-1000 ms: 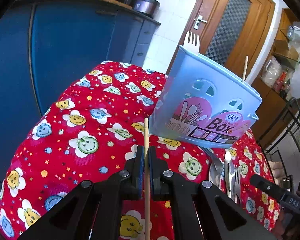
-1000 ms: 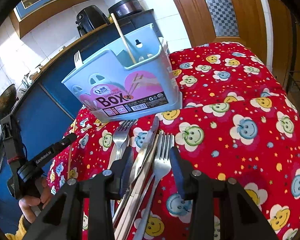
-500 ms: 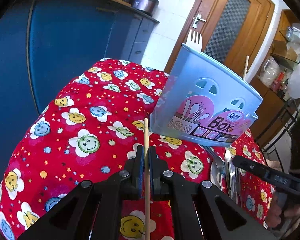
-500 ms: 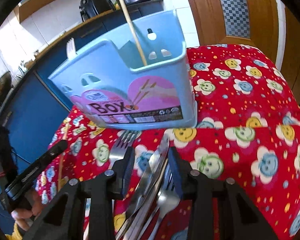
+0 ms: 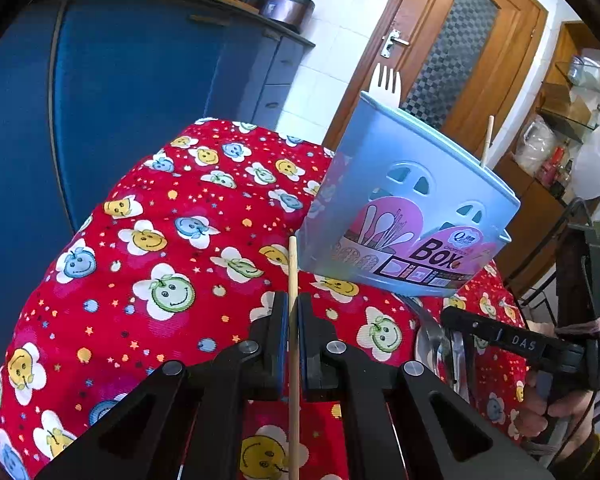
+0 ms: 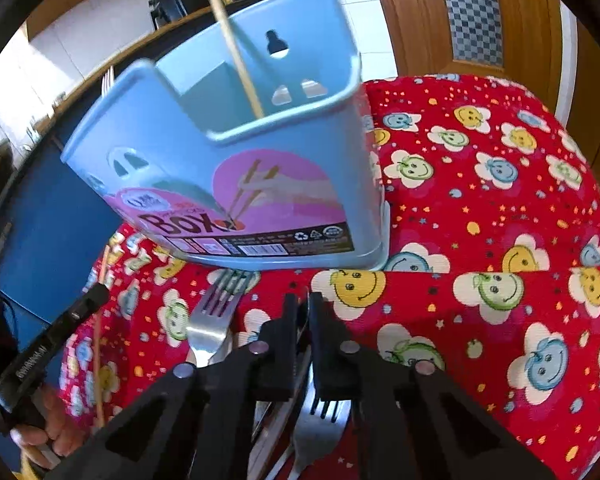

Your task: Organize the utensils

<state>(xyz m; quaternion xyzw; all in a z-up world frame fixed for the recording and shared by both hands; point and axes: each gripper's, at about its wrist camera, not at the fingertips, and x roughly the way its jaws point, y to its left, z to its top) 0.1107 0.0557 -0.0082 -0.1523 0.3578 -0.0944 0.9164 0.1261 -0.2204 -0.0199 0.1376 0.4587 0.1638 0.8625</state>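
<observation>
Utensils: thin wooden chopstick (image 5: pixel 293 320) pinched in closed left gripper (image 5: pixel 293 312), lower centre of frame. Right gripper (image 6: pixel 303 312) jaws nearly shut on a steel table knife (image 6: pixel 300 364) in the cutlery pile below light-blue plastic utensil box (image 6: pixel 236 168), on red smiley-print tablecloth (image 6: pixel 480 240).

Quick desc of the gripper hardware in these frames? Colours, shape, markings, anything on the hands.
Left gripper and right gripper: matte black triangular linkage arms, silver pivot screws. Left's inner pads are blue. White lettering on each body side. Bare hand on the grip, yellow cuff edge below.
</observation>
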